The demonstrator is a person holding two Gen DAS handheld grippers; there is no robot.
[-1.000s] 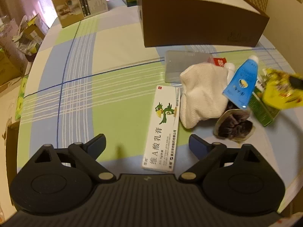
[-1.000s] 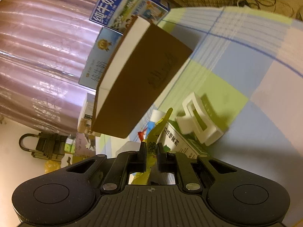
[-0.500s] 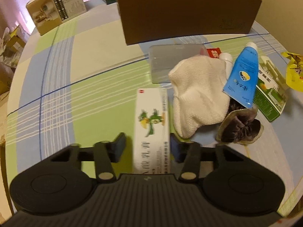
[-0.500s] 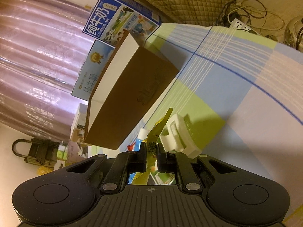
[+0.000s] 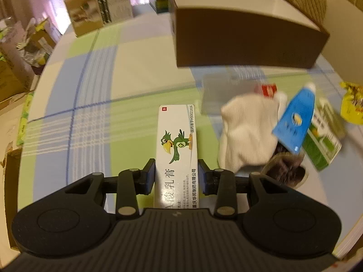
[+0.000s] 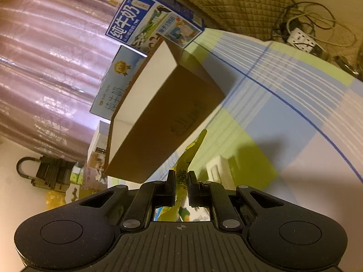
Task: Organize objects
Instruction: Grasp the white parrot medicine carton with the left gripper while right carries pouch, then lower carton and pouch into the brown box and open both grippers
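Left wrist view: left tongs (image 5: 176, 179) pinch the ointment box (image 5: 177, 145), long axis pointing toward the brown carton (image 5: 245, 43) ahead; right tongs (image 6: 181, 182) clamp a yellow sachet (image 6: 191, 154).

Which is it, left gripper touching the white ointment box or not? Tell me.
Touching. The left wrist view shows the left gripper with both pads pressed flat against the long sides of the white ointment box.

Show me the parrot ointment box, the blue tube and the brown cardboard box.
parrot ointment box (image 5: 177, 140), left wrist view, on the printed parrot.
blue tube (image 5: 295, 120), left wrist view, on its flat blue body.
brown cardboard box (image 5: 245, 38), left wrist view, on its front wall.
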